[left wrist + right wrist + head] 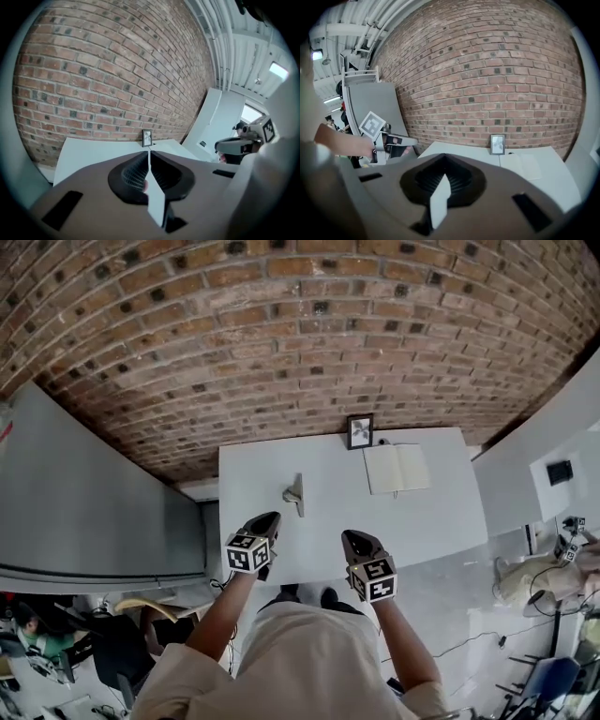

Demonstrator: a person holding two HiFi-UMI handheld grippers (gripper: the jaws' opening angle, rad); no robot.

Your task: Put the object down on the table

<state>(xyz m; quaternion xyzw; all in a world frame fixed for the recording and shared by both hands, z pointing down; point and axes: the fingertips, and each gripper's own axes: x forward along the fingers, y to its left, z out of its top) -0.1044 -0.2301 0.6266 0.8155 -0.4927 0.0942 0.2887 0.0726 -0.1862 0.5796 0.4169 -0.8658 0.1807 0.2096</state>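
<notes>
Even, diffuse indoor light; no hard shadows. Table (281,549) reads bright white, slightly washed, no glare spots. Brick wall (300,334) behind table evenly lit, its courses bowed by strong fisheye. Bright panel (279,70) up-right of table blown out. Gripper views: black vignette at corners; foreground nearer than table soft, out of focus.

Left tongs (266,520) closed and empty, right tongs (355,540) likewise, side by side
</notes>
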